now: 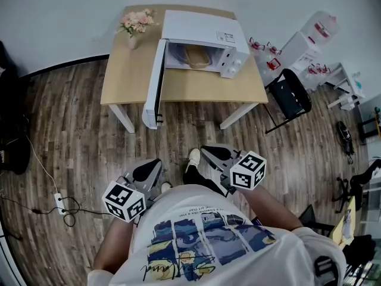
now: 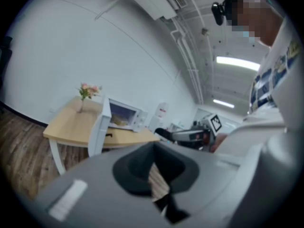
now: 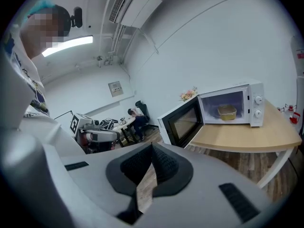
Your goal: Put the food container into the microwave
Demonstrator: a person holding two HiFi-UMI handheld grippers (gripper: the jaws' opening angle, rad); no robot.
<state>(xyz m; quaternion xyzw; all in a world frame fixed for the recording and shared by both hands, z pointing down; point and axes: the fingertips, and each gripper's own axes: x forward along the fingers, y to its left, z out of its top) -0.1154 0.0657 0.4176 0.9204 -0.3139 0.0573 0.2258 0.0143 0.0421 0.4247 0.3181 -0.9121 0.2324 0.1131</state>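
Note:
The white microwave [image 1: 205, 43] stands on the wooden table [image 1: 128, 76] with its door [image 1: 156, 82] swung wide open toward me. A tan food container [image 1: 196, 57] sits inside the cavity; it also shows in the right gripper view [image 3: 227, 112] and faintly in the left gripper view [image 2: 118, 121]. Both grippers are held low against my body, well back from the table. The left gripper [image 1: 146, 170] and the right gripper [image 1: 215, 154] each have their jaws together, with nothing held. In their own views the pads [image 2: 154, 175] [image 3: 149, 172] meet with only a thin slit.
A vase of pink flowers [image 1: 136, 24] stands at the table's back left corner. A black chair [image 1: 292, 94] and white shelving [image 1: 309, 40] are to the table's right. A power strip with cables [image 1: 59, 202] lies on the wood floor at my left.

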